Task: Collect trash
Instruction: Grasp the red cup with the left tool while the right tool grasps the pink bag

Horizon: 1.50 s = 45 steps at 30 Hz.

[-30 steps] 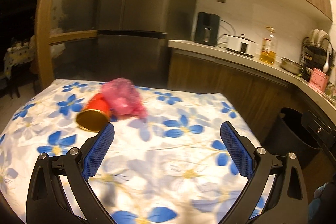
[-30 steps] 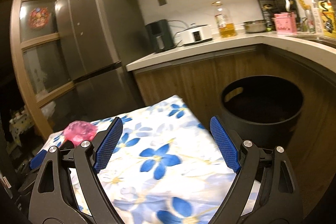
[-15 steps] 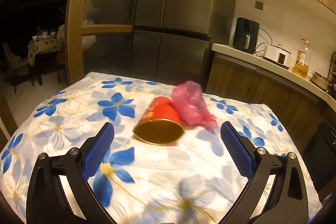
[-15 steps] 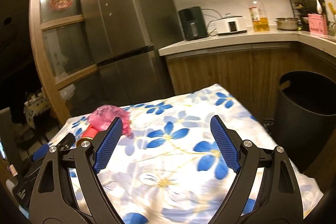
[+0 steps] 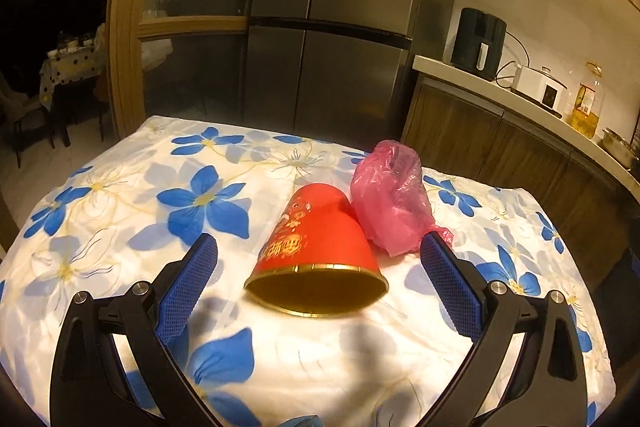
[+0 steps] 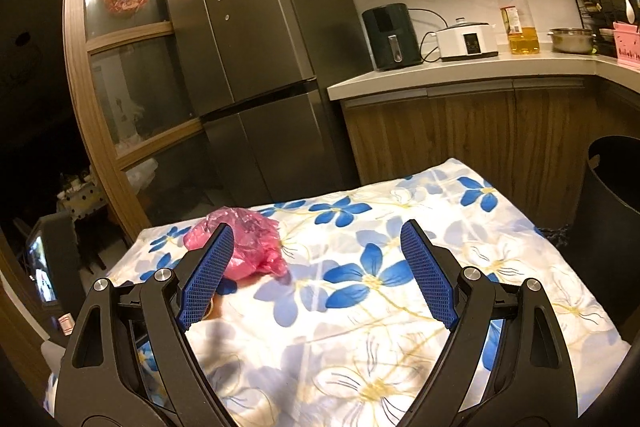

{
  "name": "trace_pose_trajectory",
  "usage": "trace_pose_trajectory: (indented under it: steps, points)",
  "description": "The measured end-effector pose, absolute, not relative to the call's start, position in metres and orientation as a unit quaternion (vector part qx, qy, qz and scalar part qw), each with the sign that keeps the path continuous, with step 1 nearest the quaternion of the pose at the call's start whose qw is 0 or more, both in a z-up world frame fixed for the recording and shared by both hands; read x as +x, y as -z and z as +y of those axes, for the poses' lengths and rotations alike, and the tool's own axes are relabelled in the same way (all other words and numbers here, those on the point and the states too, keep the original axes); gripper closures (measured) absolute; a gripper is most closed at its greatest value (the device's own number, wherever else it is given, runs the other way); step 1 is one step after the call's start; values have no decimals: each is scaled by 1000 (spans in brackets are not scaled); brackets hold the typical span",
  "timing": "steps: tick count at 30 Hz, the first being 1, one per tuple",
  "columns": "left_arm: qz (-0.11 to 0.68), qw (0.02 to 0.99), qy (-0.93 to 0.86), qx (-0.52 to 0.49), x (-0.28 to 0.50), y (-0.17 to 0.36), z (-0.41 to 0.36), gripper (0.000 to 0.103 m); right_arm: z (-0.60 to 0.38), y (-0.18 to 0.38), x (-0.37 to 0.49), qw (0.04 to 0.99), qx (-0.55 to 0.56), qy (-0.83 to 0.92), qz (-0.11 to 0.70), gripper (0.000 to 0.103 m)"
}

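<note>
A red paper cup [image 5: 320,239] with a gold rim lies on its side on the flowered tablecloth [image 5: 160,211], its mouth facing me. A crumpled pink plastic bag [image 5: 392,199] rests against its right side. My left gripper [image 5: 316,245] is open, its blue pads either side of the cup and short of touching it. In the right wrist view the pink bag [image 6: 248,243] sits just beyond the left blue pad. My right gripper [image 6: 316,231] stands open over the cloth with nothing between its pads. Most of the cup is hidden there.
A black trash bin [image 6: 612,211] stands on the floor off the table's right end. Behind the table are a steel fridge [image 6: 260,67] and a wooden counter [image 6: 460,79] with appliances and an oil bottle. The table drops off at the far edge.
The left gripper swung and closed in on the cup and bag, which now sit centred between its pads. The right view panned left, so the bin slid to the right edge and the bag came nearer.
</note>
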<state>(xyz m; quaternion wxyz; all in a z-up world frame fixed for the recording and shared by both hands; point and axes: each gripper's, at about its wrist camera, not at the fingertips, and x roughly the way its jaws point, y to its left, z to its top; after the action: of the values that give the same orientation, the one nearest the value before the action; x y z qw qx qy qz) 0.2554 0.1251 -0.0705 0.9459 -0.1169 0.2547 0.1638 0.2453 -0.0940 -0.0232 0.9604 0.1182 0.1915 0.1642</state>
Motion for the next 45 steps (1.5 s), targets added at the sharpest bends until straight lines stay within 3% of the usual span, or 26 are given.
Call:
trace_pose_trajectory:
  steps: [10,14,17,24,39,45]
  points:
    - [292,934,-149,-140,275,87,137,7,-76,26,264,957,122,-173,196,19]
    - [302,928,-147,-160,277,93,144,14,-70,27,268,956,121,-176,199,19]
    - [307,925,-143,-170,277,97,147,25,-66,29,271,955,123,-179,203,19]
    - [294,926,-126,-202,267,97,157,33,-51,33,277,952,115,-192,210,19]
    - [185,928,-246,-212,201,66,195,33,32,52,309,942,90,-221,237,19]
    - [188,925,-241,-225,203,71,203,33,57,66,335,937,88,-209,267,20]
